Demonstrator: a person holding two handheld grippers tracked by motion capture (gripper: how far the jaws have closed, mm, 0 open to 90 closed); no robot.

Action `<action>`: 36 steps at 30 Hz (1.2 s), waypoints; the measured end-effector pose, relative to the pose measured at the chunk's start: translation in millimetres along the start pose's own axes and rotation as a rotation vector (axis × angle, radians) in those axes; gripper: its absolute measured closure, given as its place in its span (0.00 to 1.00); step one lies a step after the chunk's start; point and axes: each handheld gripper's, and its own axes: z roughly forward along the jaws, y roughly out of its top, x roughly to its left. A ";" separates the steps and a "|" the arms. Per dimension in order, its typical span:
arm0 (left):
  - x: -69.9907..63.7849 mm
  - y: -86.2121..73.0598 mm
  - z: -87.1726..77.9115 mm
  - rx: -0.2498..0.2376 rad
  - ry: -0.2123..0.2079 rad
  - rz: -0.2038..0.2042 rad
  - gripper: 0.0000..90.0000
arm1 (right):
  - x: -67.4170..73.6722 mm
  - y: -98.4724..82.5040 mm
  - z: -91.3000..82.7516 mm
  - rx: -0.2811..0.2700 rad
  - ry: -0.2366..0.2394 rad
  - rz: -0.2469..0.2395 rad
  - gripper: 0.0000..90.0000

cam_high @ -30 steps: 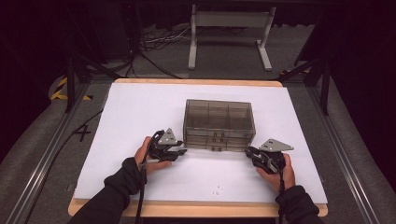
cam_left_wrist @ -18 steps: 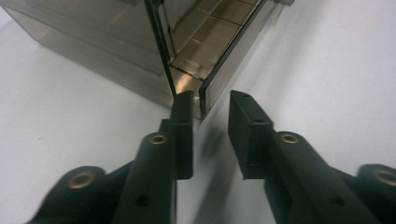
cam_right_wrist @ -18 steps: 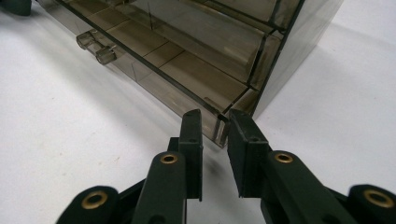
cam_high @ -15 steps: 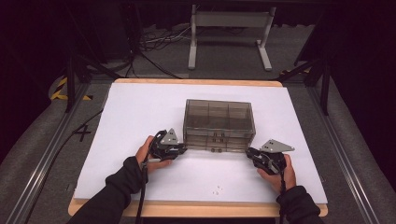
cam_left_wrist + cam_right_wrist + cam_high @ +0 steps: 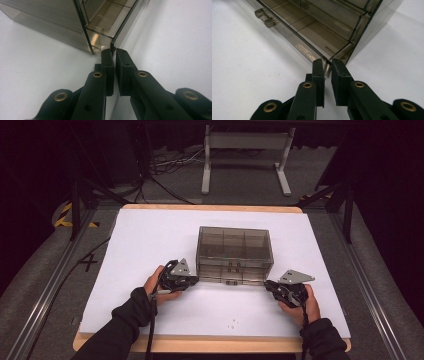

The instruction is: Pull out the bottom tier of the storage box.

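Now taking hold of the smoky clear box (image 5: 235,252), set mid-way on the white sheet (image 5: 150,235), at its two near bottom corners: left gripper (image 5: 194,281) with jaws just drawn in almost to touching, nipped on the thin corner edge; right gripper (image 5: 267,284) likewise just narrowing, a slit apart astride the other corner, pad contact too unclear to call. Next, probably: seat the right grip firmly, then move both hands level and together to avoid slipping off those thin edges.

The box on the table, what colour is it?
The box is smoky grey-brown and see-through, with compartments inside; the high view shows it best.
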 end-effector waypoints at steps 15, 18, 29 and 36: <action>-8.2 -2.1 -6.3 0.026 -0.040 0.035 0.96 | 6.4 -3.1 -10.4 0.029 0.043 -0.053 0.93; -10.4 -2.8 -7.0 0.025 -0.045 0.042 0.96 | 6.7 -4.7 -12.2 0.027 0.056 -0.056 0.93; -21.2 -3.5 -10.7 0.042 -0.063 0.080 0.96 | 10.1 -7.7 -19.0 0.043 0.076 -0.078 0.93; -25.1 -4.2 -12.6 0.049 -0.070 0.089 0.97 | 12.4 -10.2 -22.6 0.049 0.087 -0.089 0.93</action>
